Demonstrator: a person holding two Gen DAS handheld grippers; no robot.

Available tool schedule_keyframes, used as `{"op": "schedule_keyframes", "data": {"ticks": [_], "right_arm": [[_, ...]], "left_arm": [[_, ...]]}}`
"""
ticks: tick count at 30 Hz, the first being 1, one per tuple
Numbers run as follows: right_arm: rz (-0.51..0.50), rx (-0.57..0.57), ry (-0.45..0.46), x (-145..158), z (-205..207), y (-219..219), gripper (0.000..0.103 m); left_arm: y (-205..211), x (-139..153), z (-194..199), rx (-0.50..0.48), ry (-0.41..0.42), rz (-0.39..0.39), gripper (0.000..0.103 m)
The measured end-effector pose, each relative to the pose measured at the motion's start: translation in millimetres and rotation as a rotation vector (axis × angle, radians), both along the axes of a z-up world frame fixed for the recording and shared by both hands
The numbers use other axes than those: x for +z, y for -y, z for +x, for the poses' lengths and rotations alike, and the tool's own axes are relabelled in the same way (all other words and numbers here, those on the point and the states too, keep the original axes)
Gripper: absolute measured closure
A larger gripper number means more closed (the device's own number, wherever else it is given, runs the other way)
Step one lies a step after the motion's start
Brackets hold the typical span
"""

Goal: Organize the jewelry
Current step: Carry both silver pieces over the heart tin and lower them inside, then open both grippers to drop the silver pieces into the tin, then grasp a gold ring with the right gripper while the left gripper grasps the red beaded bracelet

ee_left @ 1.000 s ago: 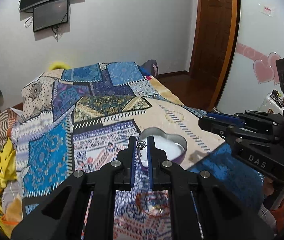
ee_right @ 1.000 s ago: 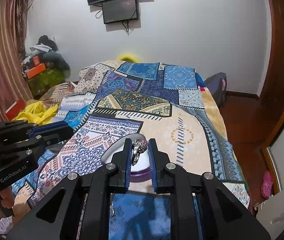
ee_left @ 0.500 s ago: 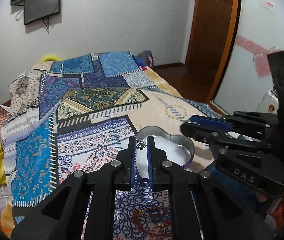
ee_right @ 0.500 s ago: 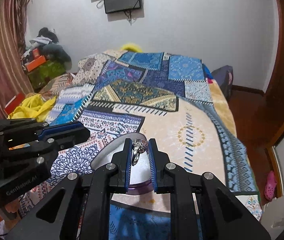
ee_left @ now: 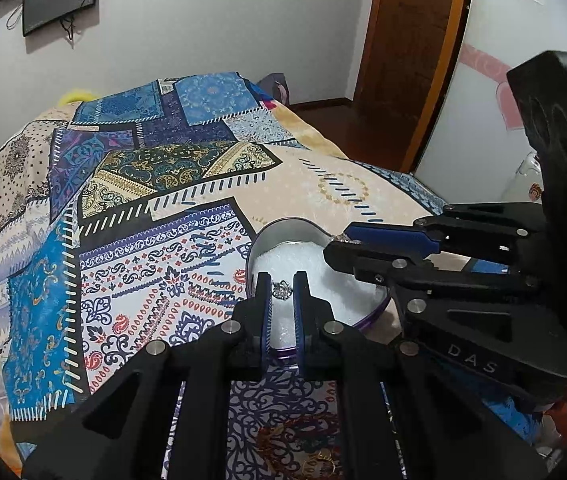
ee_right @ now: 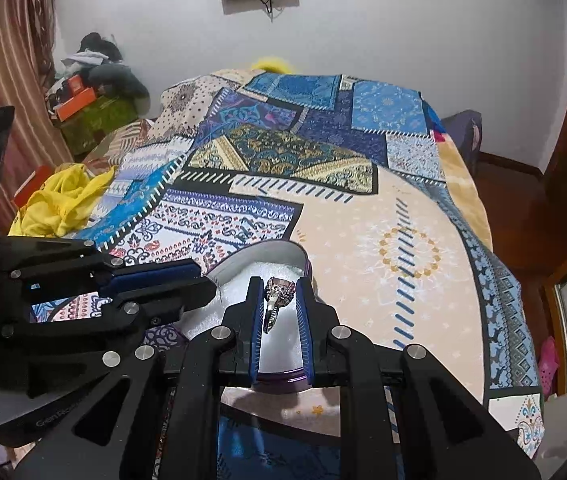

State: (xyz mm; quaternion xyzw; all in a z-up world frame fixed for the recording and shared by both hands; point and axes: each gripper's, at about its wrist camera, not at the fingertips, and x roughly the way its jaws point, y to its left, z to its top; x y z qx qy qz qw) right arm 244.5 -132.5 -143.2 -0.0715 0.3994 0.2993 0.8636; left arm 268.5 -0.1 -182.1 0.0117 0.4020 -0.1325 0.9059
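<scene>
A heart-shaped purple tin point(ee_left: 283, 232) with white lining lies on the patterned bedspread; it also shows in the right wrist view point(ee_right: 283, 254). My left gripper point(ee_left: 282, 286) is shut on a small silver jewel piece point(ee_left: 282, 289) and hangs over the tin's near edge. My right gripper point(ee_right: 280, 292) is shut on a silver ring with a stone cluster point(ee_right: 277, 294), also over the tin. In the left wrist view the right gripper point(ee_left: 363, 246) reaches in from the right above the tin. In the right wrist view the left gripper point(ee_right: 199, 280) reaches in from the left.
The patchwork bedspread point(ee_right: 383, 240) covers the whole bed. More jewelry point(ee_left: 315, 460) lies on it near the lower edge of the left wrist view. Yellow cloth point(ee_right: 63, 204) sits at the bed's left side. A wooden door point(ee_left: 403, 48) stands at the right.
Both grippers have moved forward and down toward the tin, each still holding its piece. The tin now lies directly under both sets of fingertips.
</scene>
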Motion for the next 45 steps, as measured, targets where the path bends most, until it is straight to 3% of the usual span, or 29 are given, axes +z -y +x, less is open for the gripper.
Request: {"op": "schedule_keyframes", "data": {"ticks": [14,22,26,30,36,45], "right_arm": [[0.01,0.021,-0.027,8,-3,1,0.088],[0.004,-0.008,0.031,26,-17,10,0.087],[0.008,-0.022,0.061,36,-27,15,0.079],[0.017,-0.036,0.088,44,-38,19,0.069],[0.004,-0.037,0.104,46,-54,20,0.068],[-0.039,-0.012,0.071,28,-75,18,0.068]], "left_arm": [[-12,10,-8,0.016,-0.001,-0.029,0.094],[-24,37,-24,0.056,0.048,-0.035,0.081],[-29,48,-37,0.082,0.068,-0.037,0.071],[-32,54,-49,0.096,0.069,-0.034,0.069],[-34,55,-68,0.111,0.055,-0.033,0.062],[-37,38,-93,0.126,-0.004,-0.031,0.062]]}}
